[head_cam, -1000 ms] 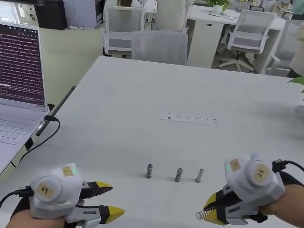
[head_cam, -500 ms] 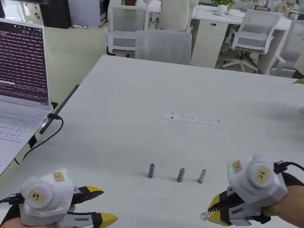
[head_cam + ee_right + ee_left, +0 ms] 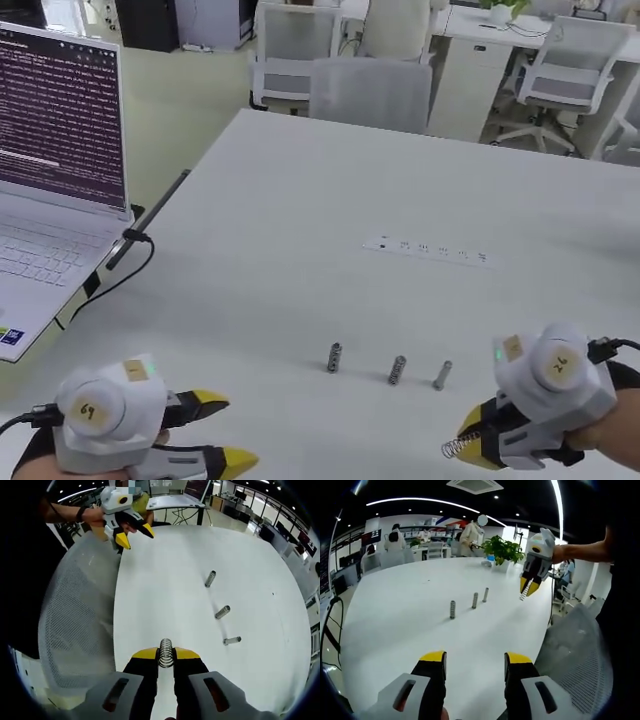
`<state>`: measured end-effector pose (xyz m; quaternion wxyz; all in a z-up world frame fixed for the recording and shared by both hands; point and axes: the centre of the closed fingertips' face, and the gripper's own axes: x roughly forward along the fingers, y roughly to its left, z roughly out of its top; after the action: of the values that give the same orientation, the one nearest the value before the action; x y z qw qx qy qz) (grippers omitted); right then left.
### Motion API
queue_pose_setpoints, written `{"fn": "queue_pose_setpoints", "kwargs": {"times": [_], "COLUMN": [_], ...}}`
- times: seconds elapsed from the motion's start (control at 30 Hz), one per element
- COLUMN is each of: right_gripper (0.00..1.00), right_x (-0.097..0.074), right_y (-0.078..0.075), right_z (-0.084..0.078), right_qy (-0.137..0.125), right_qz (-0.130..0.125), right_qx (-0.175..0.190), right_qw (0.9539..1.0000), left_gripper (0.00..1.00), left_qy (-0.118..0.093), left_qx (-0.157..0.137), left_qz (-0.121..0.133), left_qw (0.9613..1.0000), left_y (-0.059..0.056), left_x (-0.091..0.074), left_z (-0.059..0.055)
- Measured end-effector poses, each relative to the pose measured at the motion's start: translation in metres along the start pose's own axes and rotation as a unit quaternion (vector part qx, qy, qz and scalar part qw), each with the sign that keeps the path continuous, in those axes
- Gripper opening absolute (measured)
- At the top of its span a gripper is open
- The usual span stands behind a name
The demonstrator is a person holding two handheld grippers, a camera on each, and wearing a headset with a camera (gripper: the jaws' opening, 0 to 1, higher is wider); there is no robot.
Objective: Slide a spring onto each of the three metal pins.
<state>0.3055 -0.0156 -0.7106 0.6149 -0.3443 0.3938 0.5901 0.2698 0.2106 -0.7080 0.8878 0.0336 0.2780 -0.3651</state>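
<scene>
Three short metal pins stand in a row on the white table (image 3: 300, 200). Springs sit on the left pin (image 3: 334, 357) and the middle pin (image 3: 397, 369); the right pin (image 3: 442, 375) is bare. My right gripper (image 3: 468, 442) hovers low at the near right, in front of the bare pin, shut on a loose spring (image 3: 166, 652) that sticks out past its yellow tips. The left gripper (image 3: 226, 431) stays open and empty at the near left, well short of the pins. From the left gripper view the pins (image 3: 474, 600) run ahead, with the right gripper (image 3: 528, 585) beyond them.
An open laptop (image 3: 50, 200) stands at the table's left edge with a black cable (image 3: 110, 280) trailing from it. A white power strip (image 3: 425, 248) lies beyond the pins. Office chairs (image 3: 370, 95) stand behind the table. A mesh chair (image 3: 75, 620) is beside the near edge.
The head camera has shifted, so the whole scene sits a little further right. Both grippers keep about the same places; the right one still holds the spring.
</scene>
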Motion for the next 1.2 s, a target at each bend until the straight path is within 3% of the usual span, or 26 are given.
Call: {"fn": "queue_pose_setpoints", "kwargs": {"times": [0.77,1.2], "right_gripper": [0.08,0.08], "right_x": [0.005,0.002], "right_y": [-0.067,-0.106], "right_z": [-0.004,-0.011], "right_qy": [0.017,0.031], "right_qz": [-0.015,-0.032], "right_qx": [-0.005,-0.001], "right_qw": [0.9997,0.9990], "left_gripper": [0.40,0.40], "left_qy": [-0.007,-0.005], "left_qx": [-0.016,-0.025], "left_qz": [0.017,0.025], "left_qw": [0.9997,0.9994], "left_y": [0.006,0.008], "left_x": [-0.002,-0.004], "left_z": [0.003,-0.002]}}
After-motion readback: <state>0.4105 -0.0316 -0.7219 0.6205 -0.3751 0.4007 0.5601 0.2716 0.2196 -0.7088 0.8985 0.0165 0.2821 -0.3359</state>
